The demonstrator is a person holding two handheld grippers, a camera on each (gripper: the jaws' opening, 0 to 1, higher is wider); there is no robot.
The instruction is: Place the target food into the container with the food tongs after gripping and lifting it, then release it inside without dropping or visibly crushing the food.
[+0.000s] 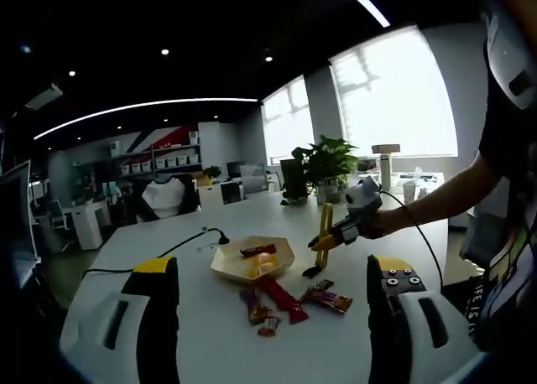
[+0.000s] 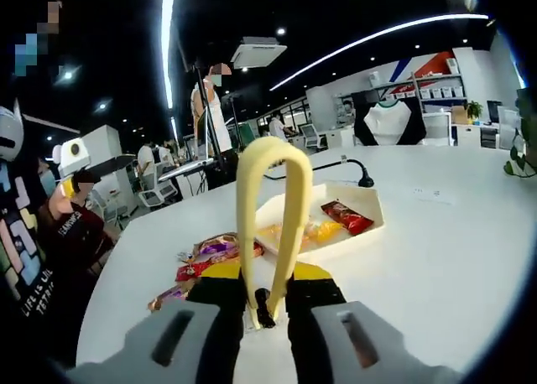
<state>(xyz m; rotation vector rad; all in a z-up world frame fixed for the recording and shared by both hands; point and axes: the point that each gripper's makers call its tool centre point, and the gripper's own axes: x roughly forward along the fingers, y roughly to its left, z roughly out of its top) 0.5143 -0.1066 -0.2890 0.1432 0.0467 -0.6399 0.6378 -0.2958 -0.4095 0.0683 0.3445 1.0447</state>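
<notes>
A pale angular bowl [image 1: 228, 267] [image 2: 362, 201] sits mid-table and holds a red packet [image 1: 257, 251] [image 2: 346, 217] and orange ones [image 2: 324, 230]. Several wrapped snacks lie in front of it, among them a long red one [image 1: 284, 298] and a purple one [image 1: 329, 298] [image 2: 215, 249]. My right gripper [image 1: 342, 231] [image 2: 268, 290] is shut on yellow food tongs [image 1: 323, 229] [image 2: 270, 179]. Their dark tips [image 1: 311, 272] hang empty just right of the bowl, near the purple snack. My left gripper [image 1: 273, 267] stands open, back from the snacks.
The white table [image 1: 168, 241] [image 2: 453, 258] carries a black cable with a small gooseneck stand [image 1: 222, 233] [image 2: 365, 181] behind the bowl. A potted plant [image 1: 327, 162] stands at the far end. A person's arm [image 1: 436, 204] holds the right gripper. Office desks and people lie beyond.
</notes>
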